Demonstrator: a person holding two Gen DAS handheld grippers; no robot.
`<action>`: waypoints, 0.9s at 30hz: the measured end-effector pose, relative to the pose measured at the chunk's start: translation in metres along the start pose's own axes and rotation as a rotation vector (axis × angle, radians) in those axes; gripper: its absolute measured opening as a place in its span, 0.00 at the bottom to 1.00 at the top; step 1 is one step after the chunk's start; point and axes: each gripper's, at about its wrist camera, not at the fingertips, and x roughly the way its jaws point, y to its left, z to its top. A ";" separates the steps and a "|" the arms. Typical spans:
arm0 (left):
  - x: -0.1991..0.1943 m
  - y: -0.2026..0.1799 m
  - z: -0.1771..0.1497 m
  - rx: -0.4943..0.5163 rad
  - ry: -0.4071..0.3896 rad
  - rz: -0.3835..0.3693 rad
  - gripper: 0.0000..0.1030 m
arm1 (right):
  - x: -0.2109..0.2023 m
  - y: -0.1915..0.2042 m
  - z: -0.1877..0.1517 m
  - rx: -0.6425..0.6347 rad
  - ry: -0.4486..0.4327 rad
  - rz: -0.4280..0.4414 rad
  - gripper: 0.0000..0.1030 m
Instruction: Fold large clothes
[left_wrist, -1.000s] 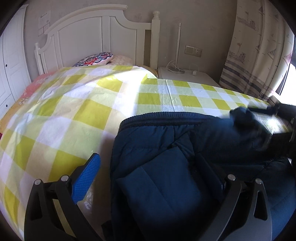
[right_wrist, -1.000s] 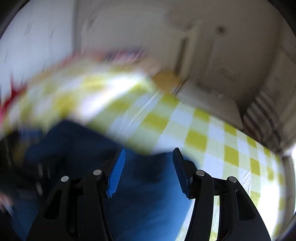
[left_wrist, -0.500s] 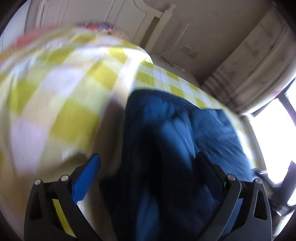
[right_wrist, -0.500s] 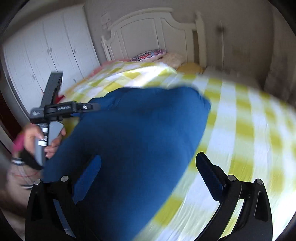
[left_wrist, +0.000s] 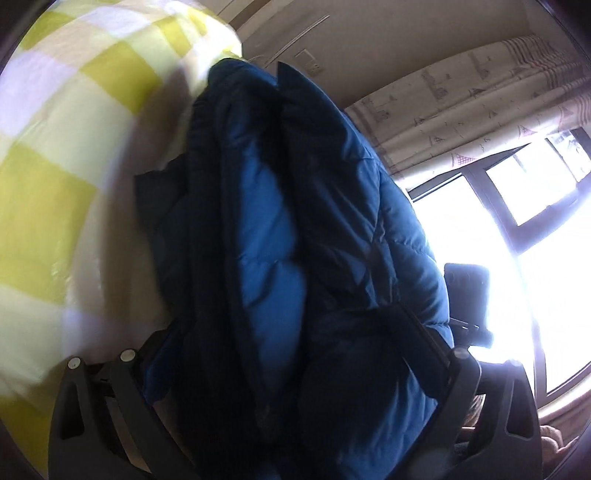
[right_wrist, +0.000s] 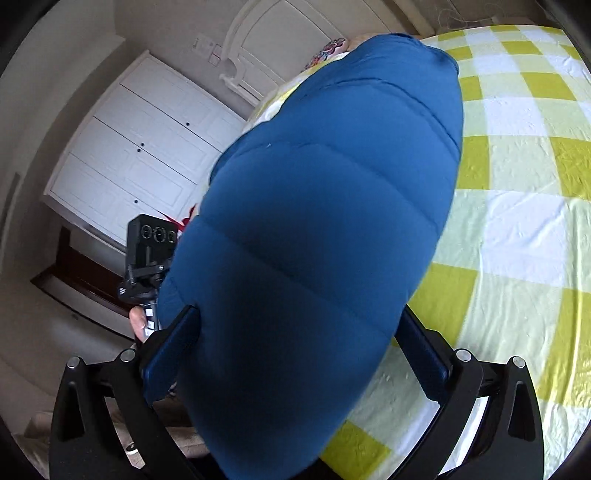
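Bulky blue quilted down jacket (right_wrist: 325, 236) lies bunched on yellow-and-white checked bed sheet (right_wrist: 517, 229). Soft, light, slippery, springy. Right tool (right_wrist: 295, 354) spread fully wide, straddling jacket. Left tool (left_wrist: 291, 354) likewise; clamping cannot be told. Grasp at hem or seam.

The jacket (right_wrist: 325, 236) lies on the bed (right_wrist: 517, 221), along its near side. In the right wrist view the bedsheet spreads to the jacket's right; the wardrobe (right_wrist: 140, 147) stands to its left, the headboard (right_wrist: 266, 48) beyond its far end. In the left wrist view, the curtain (left_wrist: 461, 99) and window (left_wrist: 517, 221) are to the jacket's right, probably beyond the bed's edge.
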 end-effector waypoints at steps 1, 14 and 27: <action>0.002 0.000 0.001 -0.002 0.002 -0.005 0.98 | 0.003 -0.002 0.005 0.001 0.002 0.002 0.96; 0.003 -0.062 -0.015 0.135 -0.252 -0.015 0.52 | -0.038 0.061 -0.011 -0.344 -0.309 -0.214 0.70; 0.208 -0.107 0.142 0.115 -0.075 0.105 0.62 | -0.101 -0.073 0.110 -0.149 -0.387 -0.443 0.70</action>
